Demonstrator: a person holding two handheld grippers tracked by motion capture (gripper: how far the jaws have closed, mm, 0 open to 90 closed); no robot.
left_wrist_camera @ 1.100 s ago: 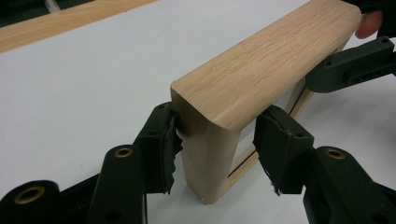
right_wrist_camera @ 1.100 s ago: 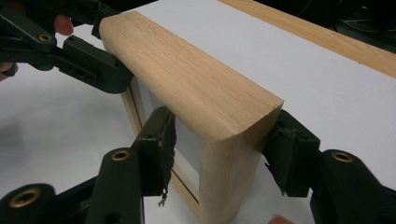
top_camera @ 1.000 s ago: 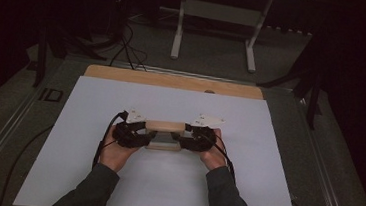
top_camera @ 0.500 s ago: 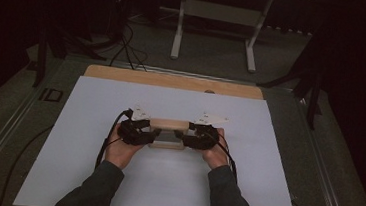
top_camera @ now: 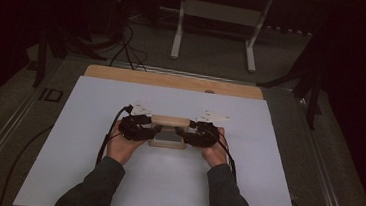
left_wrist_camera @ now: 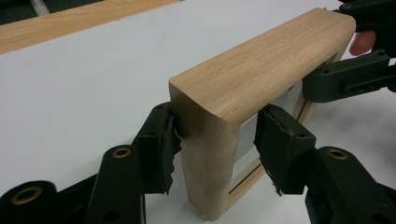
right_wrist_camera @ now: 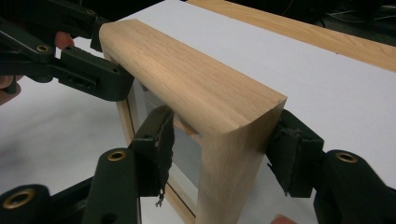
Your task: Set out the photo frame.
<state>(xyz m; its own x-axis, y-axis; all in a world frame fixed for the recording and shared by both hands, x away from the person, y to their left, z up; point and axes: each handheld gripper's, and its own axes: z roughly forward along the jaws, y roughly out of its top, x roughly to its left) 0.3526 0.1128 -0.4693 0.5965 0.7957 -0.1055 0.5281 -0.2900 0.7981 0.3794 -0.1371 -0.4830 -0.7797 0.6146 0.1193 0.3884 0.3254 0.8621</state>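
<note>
Item: wooden frame (top_camera: 169, 130), light oak with a grey panel set inside it, standing on edge near the middle of the white sheet (top_camera: 95, 105) that covers the bench (top_camera: 173, 80). All places below are given from the frame.

Left gripper (top_camera: 138, 128): at the frame's left end, jaws closed on the upright side member, one pad on the outer face, the other on the inner face beside the panel. Right gripper (top_camera: 199, 134): at the frame's right end, jaws clamped the same way on the opposite upright. The paired end grip likely serves to keep the frame upright and level, neither end free to tip or swing.

Left gripper view: left gripper (left_wrist_camera: 215, 140) pads, frayed at their edges, pressed to the rounded corner post of the frame (left_wrist_camera: 261, 70); the panel glimpsed behind the post; the right gripper (left_wrist_camera: 345, 81) at the frame's far end, with a fingertip above it.

Right gripper view: right gripper (right_wrist_camera: 219, 149) astride its own post of the frame (right_wrist_camera: 187, 79); the left gripper (right_wrist_camera: 88, 74) at the far end.

High view: both hands and dark sleeves entering from the near side of the frame; the bare wooden strip of bench beyond it; a cable trailing from the left gripper. Whether the frame's lower edge touches the sheet or hangs just clear of it cannot be told.
</note>
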